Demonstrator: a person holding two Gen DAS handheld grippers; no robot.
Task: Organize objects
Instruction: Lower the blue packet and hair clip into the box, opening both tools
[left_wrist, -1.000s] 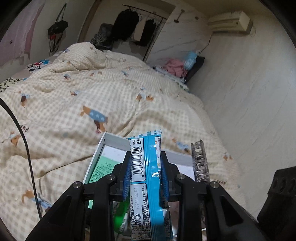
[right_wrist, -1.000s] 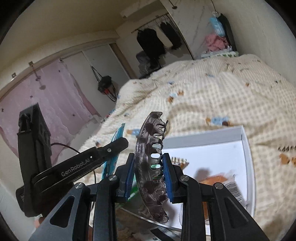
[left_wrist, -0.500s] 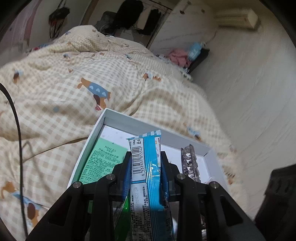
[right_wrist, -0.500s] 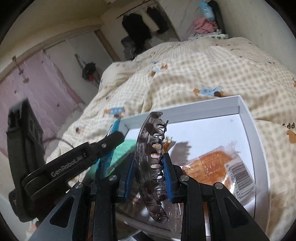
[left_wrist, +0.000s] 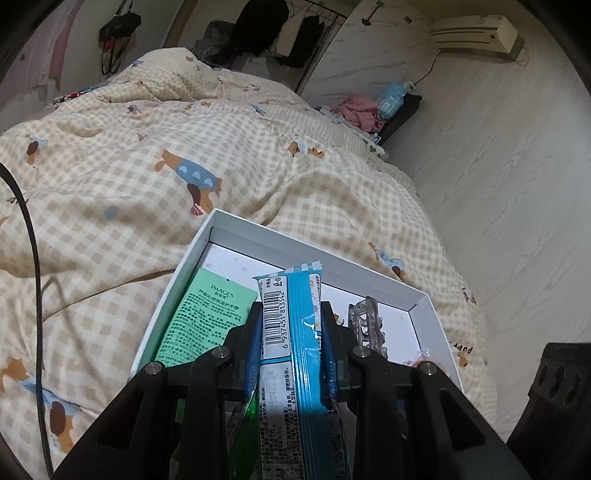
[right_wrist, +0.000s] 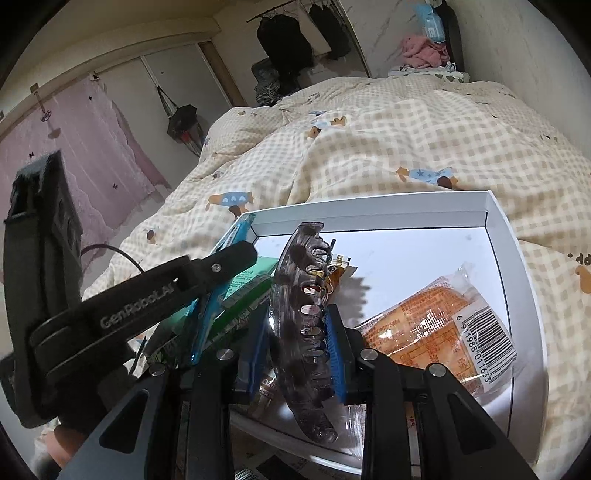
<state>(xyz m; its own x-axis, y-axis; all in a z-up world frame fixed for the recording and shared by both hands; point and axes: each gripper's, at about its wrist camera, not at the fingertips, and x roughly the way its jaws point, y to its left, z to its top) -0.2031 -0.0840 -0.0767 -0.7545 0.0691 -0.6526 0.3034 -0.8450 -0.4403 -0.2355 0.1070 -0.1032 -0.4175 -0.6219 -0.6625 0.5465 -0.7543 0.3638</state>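
Note:
My left gripper (left_wrist: 290, 334) is shut on a blue snack packet (left_wrist: 291, 325) with a barcode, held upright over the near left part of a white box (left_wrist: 306, 245). My right gripper (right_wrist: 299, 339) is shut on a smoky clear hair claw clip (right_wrist: 299, 314), which stands on edge above the same white box (right_wrist: 369, 218). The clip (left_wrist: 367, 323) also shows just right of the left gripper. In the box lie a green IMAGES packet (left_wrist: 207, 317) at the left and an orange snack pack (right_wrist: 439, 325) at the right. The left gripper (right_wrist: 207, 273) with the blue packet (right_wrist: 207, 321) appears at the left of the right wrist view.
The box rests on a bed with a beige checked duvet (left_wrist: 147, 177) printed with dogs. A black cable (left_wrist: 33, 258) runs over the duvet at the left. A wall (left_wrist: 517, 184) closes in on the right; clothes (right_wrist: 284, 40) hang at the far end.
Both grippers have come down toward the white box with their objects still gripped; the box and its contents now fill more of each view.

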